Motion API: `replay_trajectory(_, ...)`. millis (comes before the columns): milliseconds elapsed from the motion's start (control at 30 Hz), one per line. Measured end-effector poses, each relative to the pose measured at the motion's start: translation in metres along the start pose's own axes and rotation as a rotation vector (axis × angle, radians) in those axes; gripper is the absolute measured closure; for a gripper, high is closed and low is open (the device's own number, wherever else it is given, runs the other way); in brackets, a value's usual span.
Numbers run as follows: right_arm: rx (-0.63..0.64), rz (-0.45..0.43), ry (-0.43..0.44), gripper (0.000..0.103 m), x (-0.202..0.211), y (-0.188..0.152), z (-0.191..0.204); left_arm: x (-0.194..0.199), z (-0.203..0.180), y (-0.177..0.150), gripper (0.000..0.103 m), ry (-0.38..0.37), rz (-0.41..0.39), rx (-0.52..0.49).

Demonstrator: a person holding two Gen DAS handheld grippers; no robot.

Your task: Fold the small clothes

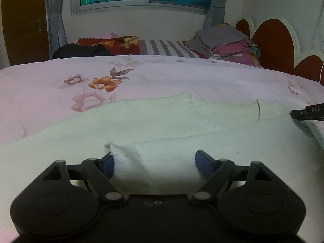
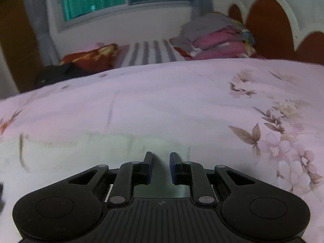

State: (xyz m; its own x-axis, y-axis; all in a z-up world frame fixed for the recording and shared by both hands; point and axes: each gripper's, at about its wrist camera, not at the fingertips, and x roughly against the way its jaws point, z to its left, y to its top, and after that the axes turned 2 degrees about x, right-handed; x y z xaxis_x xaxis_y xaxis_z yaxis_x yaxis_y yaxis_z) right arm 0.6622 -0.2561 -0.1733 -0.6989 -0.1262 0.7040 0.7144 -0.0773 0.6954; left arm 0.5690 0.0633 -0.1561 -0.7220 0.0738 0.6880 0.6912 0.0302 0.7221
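Note:
A cream knitted garment [image 1: 162, 121] lies spread on the pink floral bedspread [image 1: 60, 81]. My left gripper [image 1: 154, 160] is wide open, and a bunched fold of the garment sits between its blue-padded fingers [image 1: 202, 162]. A tip of the right gripper [image 1: 307, 112] shows at the far right, at the garment's edge. In the right wrist view the garment [image 2: 81, 151] lies under my right gripper [image 2: 161, 160], whose jaws stand a narrow gap apart with only flat cloth seen between them. That view is motion-blurred.
A stack of folded grey and pink clothes [image 1: 226, 42] sits at the far right of the bed by the red headboard [image 1: 273, 44]. A striped pillow [image 1: 168, 47], a red patterned cloth [image 1: 113, 42] and a black garment [image 1: 81, 50] lie at the back under the window.

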Motion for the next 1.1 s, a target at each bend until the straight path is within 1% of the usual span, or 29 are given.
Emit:
replay_trajectory(67,0.011,0.003,0.004,0.087,-0.003,0.003,-0.002,0.001,-0.001,0.002,0.023,0.003,0.008,-0.005)
replay_trajectory(100,0.026,0.005,-0.001,0.087,-0.003,0.003,0.000,0.004,-0.001,0.004,0.027,0.003,0.007,0.001)
replay_trajectory(167,0.046,0.010,-0.014,0.086,0.007,0.002,0.007,0.015,-0.001,0.007,0.026,-0.015,-0.033,0.006)
replay_trajectory(200,0.063,-0.004,-0.002,0.086,0.015,-0.001,0.007,0.020,-0.004,0.006,0.025,-0.022,-0.049,0.000)
replay_trajectory(233,0.085,-0.016,0.011,0.086,0.024,-0.004,0.011,0.022,-0.006,0.006,0.025,-0.031,-0.048,-0.008)
replay_trajectory(267,0.101,-0.011,0.019,0.086,0.027,-0.009,0.018,0.021,-0.010,0.004,0.025,-0.045,-0.033,-0.021)
replay_trajectory(333,0.100,0.024,0.029,0.087,0.032,-0.022,0.021,0.016,-0.014,-0.002,0.025,-0.047,0.003,-0.033)
replay_trajectory(367,0.099,0.035,0.020,0.087,0.034,-0.031,0.021,0.010,-0.014,-0.006,0.024,-0.047,0.040,-0.029)
replay_trajectory(400,0.100,0.031,0.015,0.087,0.038,-0.038,0.021,0.010,-0.012,-0.009,0.024,-0.046,0.050,-0.029)
replay_trajectory(433,0.101,0.029,0.007,0.087,0.042,-0.041,0.020,0.015,-0.012,-0.010,0.024,-0.043,0.044,-0.032)
replay_trajectory(467,0.103,0.028,-0.008,0.087,0.047,-0.045,0.020,0.021,-0.011,-0.010,0.023,-0.051,0.044,-0.018)
replay_trajectory(533,0.102,0.017,-0.022,0.086,0.063,-0.049,0.021,0.034,-0.008,-0.011,0.021,-0.071,0.019,0.024)
replay_trajectory(633,0.124,-0.030,-0.012,0.086,0.088,-0.061,0.027,0.043,-0.014,-0.016,0.017,-0.030,-0.020,0.016)
replay_trajectory(700,0.119,0.007,0.000,0.086,0.086,-0.070,0.031,0.036,-0.014,-0.022,0.017,-0.002,0.010,0.009)
replay_trajectory(733,0.125,0.041,-0.012,0.087,0.082,-0.075,0.032,0.033,-0.012,-0.025,0.017,0.025,0.027,0.004)
replay_trajectory(767,0.138,0.045,-0.024,0.087,0.080,-0.080,0.034,0.038,-0.010,-0.027,0.018,0.050,0.015,0.006)
replay_trajectory(800,0.148,0.042,-0.031,0.086,0.083,-0.080,0.037,0.045,-0.006,-0.028,0.018,0.072,-0.014,0.023)
replay_trajectory(867,0.129,0.030,-0.020,0.086,0.092,-0.078,0.037,0.062,0.002,-0.029,0.018,0.091,-0.081,0.060)
replay_trajectory(933,0.118,-0.002,-0.004,0.086,0.101,-0.078,0.036,0.073,-0.002,-0.027,0.018,0.088,-0.137,0.049)
replay_trajectory(967,0.116,-0.004,-0.010,0.086,0.100,-0.078,0.035,0.074,-0.008,-0.027,0.016,0.064,-0.154,0.022)
replay_trajectory(1000,0.110,0.003,-0.014,0.086,0.098,-0.079,0.035,0.070,-0.014,-0.025,0.013,0.032,-0.143,-0.010)
replay_trajectory(1033,0.099,0.022,-0.013,0.086,0.094,-0.081,0.035,0.063,-0.018,-0.023,0.013,0.009,-0.109,-0.028)
replay_trajectory(1067,0.091,0.045,-0.019,0.086,0.089,-0.083,0.035,0.049,-0.020,-0.022,0.012,-0.020,-0.052,-0.029)
replay_trajectory(1100,0.088,0.050,-0.029,0.086,0.086,-0.084,0.036,0.036,-0.018,-0.023,0.012,-0.043,0.010,-0.009)
